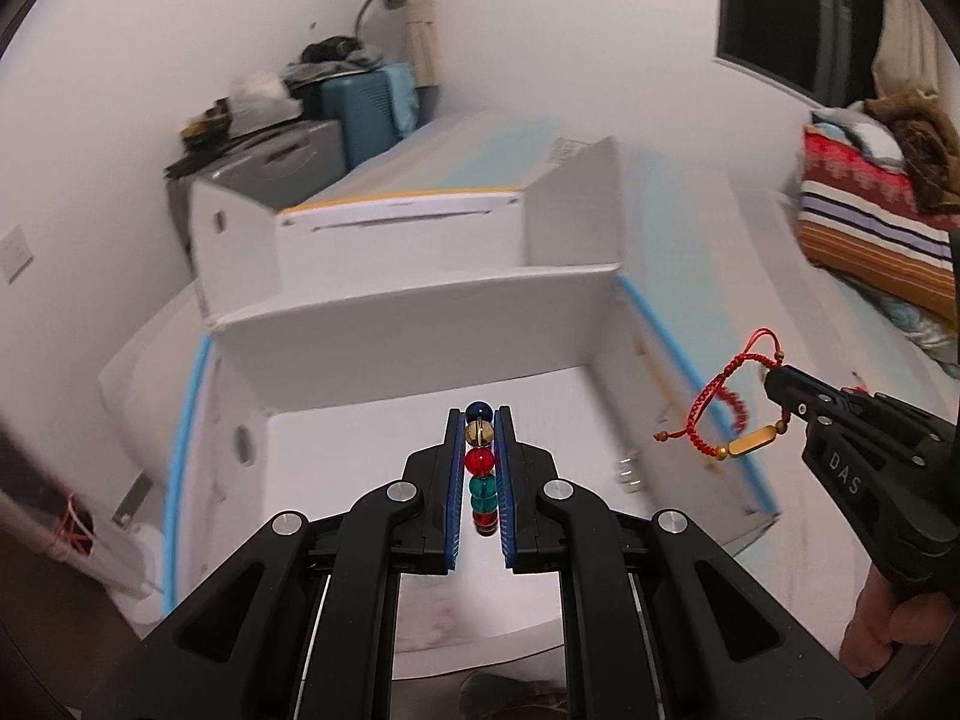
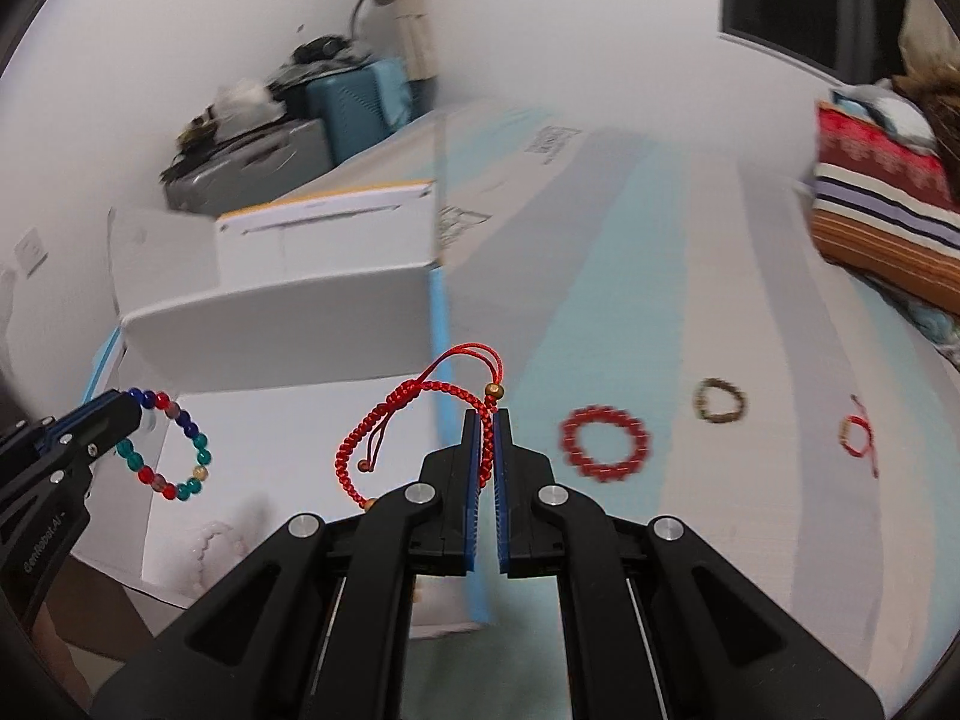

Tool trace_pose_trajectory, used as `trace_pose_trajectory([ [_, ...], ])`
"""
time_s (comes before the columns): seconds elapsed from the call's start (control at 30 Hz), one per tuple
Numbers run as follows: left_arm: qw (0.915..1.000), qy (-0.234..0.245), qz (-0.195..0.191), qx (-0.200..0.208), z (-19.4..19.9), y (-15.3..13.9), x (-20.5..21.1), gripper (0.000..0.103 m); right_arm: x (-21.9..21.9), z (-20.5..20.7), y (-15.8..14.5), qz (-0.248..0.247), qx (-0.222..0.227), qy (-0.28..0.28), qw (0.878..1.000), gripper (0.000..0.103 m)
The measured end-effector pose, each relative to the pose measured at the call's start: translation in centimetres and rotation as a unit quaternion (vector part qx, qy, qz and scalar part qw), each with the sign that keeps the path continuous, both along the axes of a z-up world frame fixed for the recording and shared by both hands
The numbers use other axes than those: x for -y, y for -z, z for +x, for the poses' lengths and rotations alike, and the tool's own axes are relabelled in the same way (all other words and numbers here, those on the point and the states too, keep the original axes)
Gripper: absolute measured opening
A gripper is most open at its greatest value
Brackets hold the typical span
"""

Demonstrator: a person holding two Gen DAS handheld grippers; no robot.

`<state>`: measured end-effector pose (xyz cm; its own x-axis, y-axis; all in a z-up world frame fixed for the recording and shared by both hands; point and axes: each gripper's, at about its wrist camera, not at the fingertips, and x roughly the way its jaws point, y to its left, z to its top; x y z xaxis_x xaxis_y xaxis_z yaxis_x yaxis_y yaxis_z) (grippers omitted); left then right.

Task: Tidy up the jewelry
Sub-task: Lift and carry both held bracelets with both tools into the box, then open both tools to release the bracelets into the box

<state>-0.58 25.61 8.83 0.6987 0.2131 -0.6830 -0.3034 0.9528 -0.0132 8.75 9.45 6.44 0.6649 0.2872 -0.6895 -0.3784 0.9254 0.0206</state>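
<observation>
Meanwhile, both grippers hang over a white cardboard box (image 1: 420,324), each clamped on a bracelet. Seen from the left wrist, the left gripper (image 1: 479,420) pinches a bead bracelet (image 1: 480,462) edge-on, so only a stacked line of blue, gold, red and teal beads shows between its closed blue pads, above the box's pale floor. Off to that gripper's right, near the box's blue-taped side wall, the right gripper (image 1: 774,378) nips a red braided cord bracelet (image 1: 714,414) whose gold bar charm (image 1: 753,441) dangles below the tip.

From the right wrist, the right gripper (image 2: 487,420) appears closed on the cord bracelet (image 2: 414,414), its loop spilling to the left of the fingers. This view alone shows the bead bracelet (image 2: 174,450) as a full ring hanging from the left gripper (image 2: 135,411) at far left. It alone also shows three more bracelets lying on the striped surface (image 2: 690,300) to the right of the gripper: a red bead ring (image 2: 606,441), a brownish ring (image 2: 720,399) and a small red cord piece (image 2: 858,435), all blurred.
</observation>
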Motion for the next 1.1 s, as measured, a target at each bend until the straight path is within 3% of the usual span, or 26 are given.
trace_pose_trajectory([
  [0.53, 0.9953, -0.044, -0.033, -0.08, 0.0, 6.5, -5.7, 0.009, -7.3, 1.2, 7.0, -0.077, -0.092, -0.038, 0.992, 0.003],
  [0.87, 0.9941, -0.052, -0.028, -0.091, 0.3, 7.5, -6.2, 0.009, -8.1, 1.1, 8.6, -0.092, -0.112, -0.041, 0.989, 0.003],
  [1.03, 0.9931, -0.056, -0.022, -0.101, 0.4, 7.6, -6.1, 0.011, -8.2, 0.8, 8.2, -0.08, -0.119, -0.052, 0.988, 0.008],
  [1.1, 0.993, -0.058, -0.019, -0.101, 0.4, 7.5, -6.0, 0.012, -8.1, 0.5, 7.5, -0.067, -0.119, -0.059, 0.989, 0.02],
])
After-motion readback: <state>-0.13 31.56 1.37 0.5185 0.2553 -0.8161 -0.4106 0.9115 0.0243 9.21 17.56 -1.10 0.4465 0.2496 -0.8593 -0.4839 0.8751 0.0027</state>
